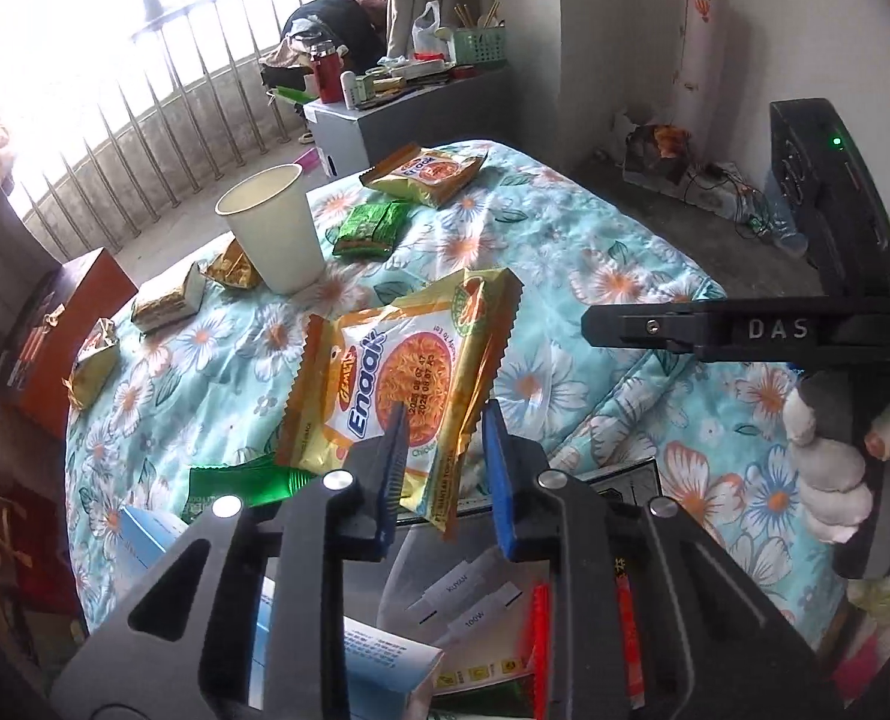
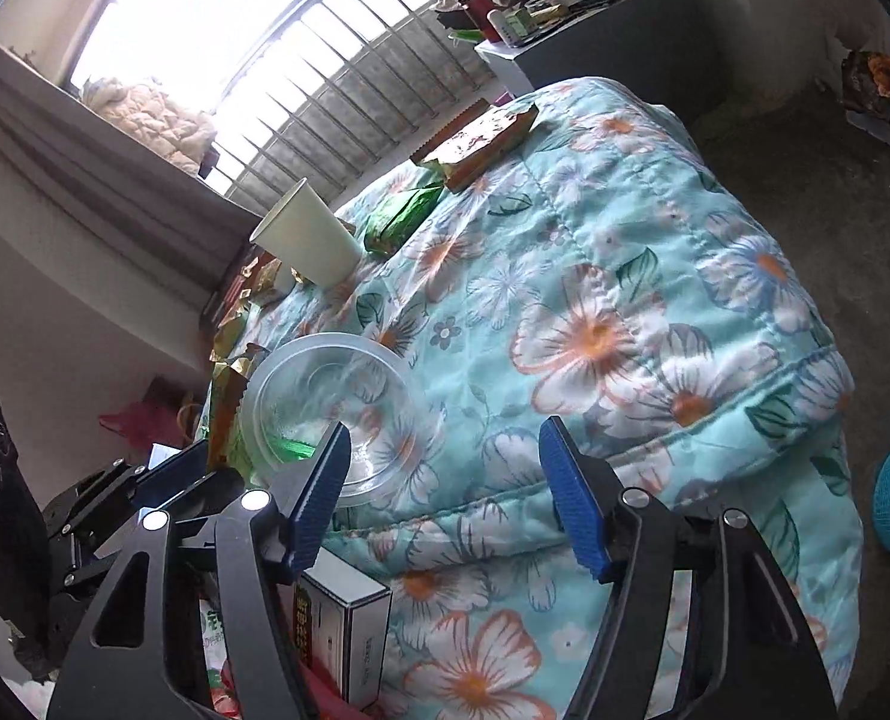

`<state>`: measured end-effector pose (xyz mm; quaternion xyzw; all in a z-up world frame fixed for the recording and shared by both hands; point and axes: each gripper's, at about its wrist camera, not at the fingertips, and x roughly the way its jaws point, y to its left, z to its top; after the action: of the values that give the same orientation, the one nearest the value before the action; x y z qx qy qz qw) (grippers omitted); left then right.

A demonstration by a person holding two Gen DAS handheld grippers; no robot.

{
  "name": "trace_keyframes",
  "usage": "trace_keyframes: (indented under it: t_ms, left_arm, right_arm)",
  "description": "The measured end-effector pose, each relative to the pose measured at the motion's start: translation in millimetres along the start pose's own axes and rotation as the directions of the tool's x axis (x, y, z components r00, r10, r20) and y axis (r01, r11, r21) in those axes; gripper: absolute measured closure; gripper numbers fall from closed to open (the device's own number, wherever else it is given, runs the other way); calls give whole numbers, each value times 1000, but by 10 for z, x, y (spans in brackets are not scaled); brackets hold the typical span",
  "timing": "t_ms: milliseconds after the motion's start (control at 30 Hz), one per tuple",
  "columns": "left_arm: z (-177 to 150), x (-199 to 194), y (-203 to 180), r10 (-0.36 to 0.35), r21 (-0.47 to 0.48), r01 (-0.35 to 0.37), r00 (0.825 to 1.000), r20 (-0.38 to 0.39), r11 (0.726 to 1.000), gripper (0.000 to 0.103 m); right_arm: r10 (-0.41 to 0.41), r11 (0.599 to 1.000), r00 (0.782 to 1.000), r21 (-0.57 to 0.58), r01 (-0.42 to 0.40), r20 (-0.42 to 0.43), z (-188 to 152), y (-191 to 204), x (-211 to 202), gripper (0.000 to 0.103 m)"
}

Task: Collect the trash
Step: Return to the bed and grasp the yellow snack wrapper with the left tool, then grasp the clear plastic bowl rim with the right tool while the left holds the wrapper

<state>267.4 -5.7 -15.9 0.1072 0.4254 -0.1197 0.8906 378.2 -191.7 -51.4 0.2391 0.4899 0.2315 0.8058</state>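
The left gripper (image 1: 445,450) is pinching 1 Enaak noodle packet (image 1: 397,372); the right gripper (image 2: 445,492) is hanging wide apart. 1 paper cup (image 1: 274,228) is standing mid-quilt (image 1: 565,252), 1 clear plastic bowl (image 2: 337,414) nearer.

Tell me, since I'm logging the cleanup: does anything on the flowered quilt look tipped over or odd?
Yes. The clear plastic bowl lies tilted on its side, mouth toward the right tongs, rather than standing upright. The paper cup stands upright. The left tongs hold an Enaak wrapper lifted off the quilt.
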Motion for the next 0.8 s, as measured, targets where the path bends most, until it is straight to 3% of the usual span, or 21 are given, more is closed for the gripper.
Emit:
trace_keyframes:
  t_ms: [67, 233, 333, 400, 500, 800]
  left_arm:
    - [-4, -4, 33, -4, -15, 4, 1000, 0, 1000, 89]
    - [-14, -59, 93, -16, -46, 17, 1000, 21, 999, 92]
    - [-8, -97, 131, -22, -72, 24, 999, 37, 997, 94]
    - [-5, -117, 147, -27, -87, 31, 999, 46, 996, 94]
    - [-3, -149, 149, -31, -99, 37, 998, 60, 994, 94]
    - [6, -278, 133, -50, -113, 64, 992, 119, 992, 95]
  right_arm:
    - [-1, 1000, 1000, -18, 1, -15, 49, 15, 127, 43]
    - [-6, 998, 1000, -57, 5, -23, 125, 67, 298, 51]
    - [-2, 999, 1000, -48, 1, -22, 142, 62, 321, 63]
    - [8, 999, 1000, -41, -9, -25, 139, 54, 331, 78]
    - [16, 1000, 1000, -27, -17, -23, 116, 50, 319, 92]
    - [15, 999, 998, 35, -18, 59, -21, -65, -60, 97]
